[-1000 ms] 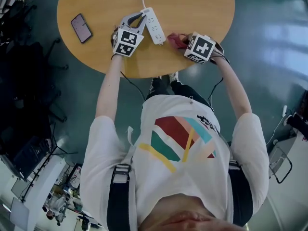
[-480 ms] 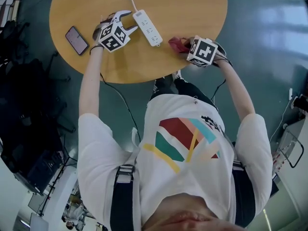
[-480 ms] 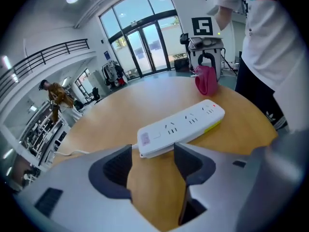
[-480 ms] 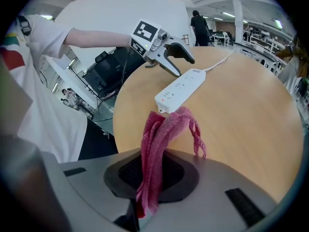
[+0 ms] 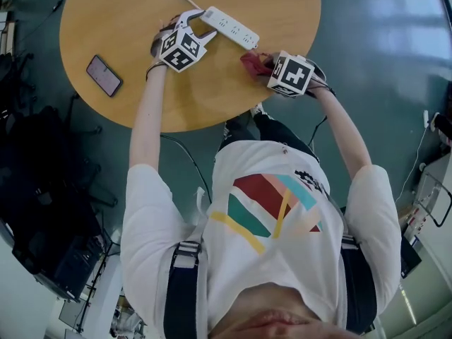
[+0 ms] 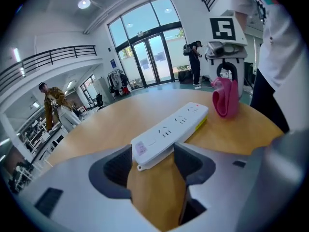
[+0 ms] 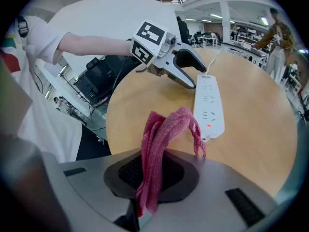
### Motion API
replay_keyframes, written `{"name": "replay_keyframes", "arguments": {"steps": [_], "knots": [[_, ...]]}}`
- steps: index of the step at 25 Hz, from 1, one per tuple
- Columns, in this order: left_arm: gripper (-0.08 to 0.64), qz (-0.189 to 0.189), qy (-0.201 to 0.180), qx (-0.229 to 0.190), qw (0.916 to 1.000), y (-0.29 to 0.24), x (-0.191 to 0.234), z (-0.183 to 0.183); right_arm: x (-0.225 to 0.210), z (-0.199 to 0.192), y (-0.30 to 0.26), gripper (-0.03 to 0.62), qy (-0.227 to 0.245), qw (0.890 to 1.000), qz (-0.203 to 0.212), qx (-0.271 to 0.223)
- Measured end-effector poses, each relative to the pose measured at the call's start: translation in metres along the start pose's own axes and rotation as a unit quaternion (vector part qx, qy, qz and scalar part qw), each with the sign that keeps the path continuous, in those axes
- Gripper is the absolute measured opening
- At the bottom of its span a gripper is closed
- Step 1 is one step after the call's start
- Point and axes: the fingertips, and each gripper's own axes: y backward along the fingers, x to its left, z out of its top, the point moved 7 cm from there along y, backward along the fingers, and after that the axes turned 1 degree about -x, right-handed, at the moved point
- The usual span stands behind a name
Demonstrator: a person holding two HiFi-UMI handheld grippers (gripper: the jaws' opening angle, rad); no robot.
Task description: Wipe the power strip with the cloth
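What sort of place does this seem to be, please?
Probably a large open office or lab lobby: tall glass doors, a railed upper balcony, and a round wooden table.

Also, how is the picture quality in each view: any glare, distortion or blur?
Head view: dim, pale glare on the floor; table evenly lit. Left gripper view: strong fisheye bending, dark corners, bright glass doors, power strip sharp. Right gripper view: same bending; pink cloth sharp.
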Motion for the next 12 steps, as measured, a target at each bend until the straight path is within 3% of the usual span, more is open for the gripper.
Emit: {"name": "replay_keyframes", "arguments": {"steps": [6,9,12], "knots": [[0.299,-0.01,0.014,-0.043,0.9989,-0.031,0.006,0.04,-0.022,0.006,0.017,0.04,-0.052,0.995,-0.073,-0.032],[0.299,-0.015,0.033,-0.048,0.9982,-0.019,0.02,0.035,-0.033,0.019,0.029,0.039,-0.069,0.99,-0.11,-0.055],[0.298,-0.012,0.067,-0.031,0.9972,0.0,0.046,0.016,-0.042,0.046,0.038,0.04,-0.054,0.987,-0.135,-0.067]]}}
